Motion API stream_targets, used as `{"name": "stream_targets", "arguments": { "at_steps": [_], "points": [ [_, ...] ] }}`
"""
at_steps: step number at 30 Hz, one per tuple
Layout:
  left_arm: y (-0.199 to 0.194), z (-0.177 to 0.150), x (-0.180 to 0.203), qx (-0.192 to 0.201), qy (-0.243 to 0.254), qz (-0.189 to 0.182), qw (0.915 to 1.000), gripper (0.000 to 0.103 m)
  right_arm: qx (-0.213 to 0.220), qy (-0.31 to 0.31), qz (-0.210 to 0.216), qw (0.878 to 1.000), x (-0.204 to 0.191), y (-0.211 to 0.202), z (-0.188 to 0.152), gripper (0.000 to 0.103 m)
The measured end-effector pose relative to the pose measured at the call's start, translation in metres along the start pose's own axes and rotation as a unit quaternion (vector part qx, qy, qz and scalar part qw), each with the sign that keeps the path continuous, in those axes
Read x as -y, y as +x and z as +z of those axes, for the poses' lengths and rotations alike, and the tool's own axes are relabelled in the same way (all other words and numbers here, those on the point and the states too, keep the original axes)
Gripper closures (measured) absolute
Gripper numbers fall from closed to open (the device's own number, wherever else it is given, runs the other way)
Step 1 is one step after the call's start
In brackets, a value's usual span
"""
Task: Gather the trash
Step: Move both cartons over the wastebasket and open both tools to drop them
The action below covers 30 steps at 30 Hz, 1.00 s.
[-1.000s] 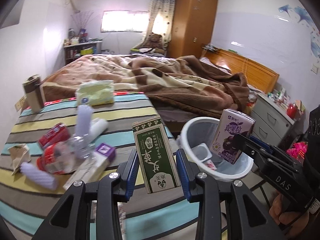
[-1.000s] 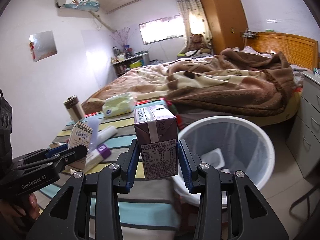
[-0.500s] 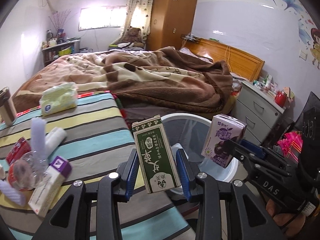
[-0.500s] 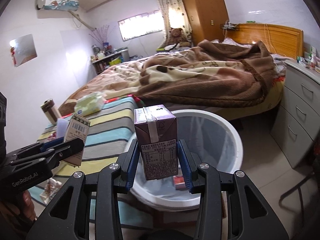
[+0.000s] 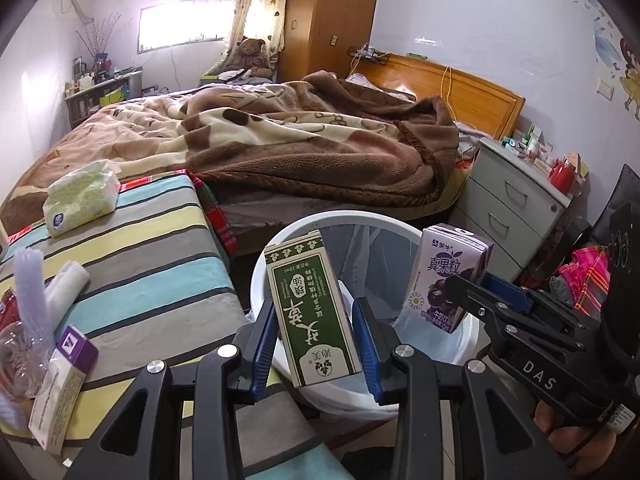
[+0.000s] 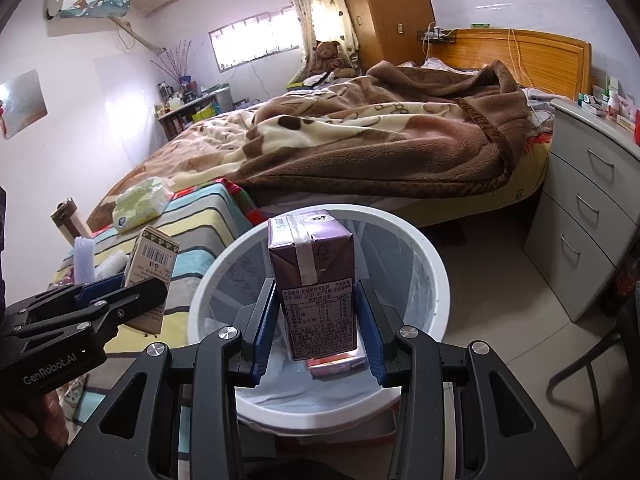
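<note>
Cartons clamped in both claws: green carton (image 5: 313, 312) in left gripper (image 5: 316, 344), purple carton (image 6: 314, 292) in right gripper (image 6: 316, 332), bin (image 6: 434, 280) just beyond; table (image 5: 152, 240) litter remains leftward.

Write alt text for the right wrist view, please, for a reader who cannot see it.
The right hand-held gripper holds a purple drink carton upright over a white wastebasket lined with a clear bag. At left, the left hand-held gripper holds a green box above a striped table; an unmade bed lies behind.

left gripper (image 5: 316, 338): clamped on a green carton (image 5: 312, 312), tilted, over the bin's near rim
right gripper (image 5: 470, 292): pinching a purple drink box (image 5: 448, 276) over the white trash bin (image 5: 472, 332); lined with a bag
</note>
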<state>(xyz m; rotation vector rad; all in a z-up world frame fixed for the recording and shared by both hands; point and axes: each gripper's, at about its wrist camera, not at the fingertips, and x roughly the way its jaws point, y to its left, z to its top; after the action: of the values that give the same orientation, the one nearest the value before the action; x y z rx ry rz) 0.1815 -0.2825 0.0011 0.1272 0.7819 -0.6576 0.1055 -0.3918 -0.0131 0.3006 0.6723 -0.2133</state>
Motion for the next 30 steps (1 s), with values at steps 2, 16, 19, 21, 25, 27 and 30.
{"name": "stream_targets", "arguments": {
  "at_steps": [2, 16, 19, 21, 25, 27, 30],
  "points": [
    [0.006, 0.002, 0.002, -0.005, 0.001, 0.000, 1.0000, 0.065, -0.004, 0.000, -0.004, 1.000, 0.003, 0.003, 0.001, 0.063],
    [0.011, 0.006, -0.003, -0.007, -0.017, -0.026, 0.9995, 0.045, -0.016, 0.015, -0.023, 0.999, 0.012, 0.008, 0.001, 0.049],
    [0.004, 0.006, -0.005, -0.001, -0.022, -0.026, 0.9994, 0.040, -0.013, 0.019, -0.018, 1.000, 0.010, 0.006, 0.002, 0.049],
    [-0.003, 0.004, -0.008, 0.004, -0.024, -0.027, 0.9993, 0.040, -0.010, 0.017, -0.016, 1.000, 0.006, 0.003, 0.003, 0.049],
    [-0.018, 0.001, -0.015, 0.014, -0.029, -0.022, 0.9992, 0.040, -0.004, 0.015, -0.009, 1.000, -0.001, -0.001, 0.003, 0.048],
    [-0.027, -0.001, -0.020, 0.021, -0.034, -0.018, 0.9990, 0.040, 0.000, 0.010, -0.005, 1.000, -0.006, -0.004, 0.002, 0.047],
    [-0.040, -0.004, -0.028, 0.030, -0.041, -0.010, 0.9987, 0.039, 0.005, 0.006, 0.002, 1.000, -0.014, -0.008, 0.000, 0.041]
  ]
}}
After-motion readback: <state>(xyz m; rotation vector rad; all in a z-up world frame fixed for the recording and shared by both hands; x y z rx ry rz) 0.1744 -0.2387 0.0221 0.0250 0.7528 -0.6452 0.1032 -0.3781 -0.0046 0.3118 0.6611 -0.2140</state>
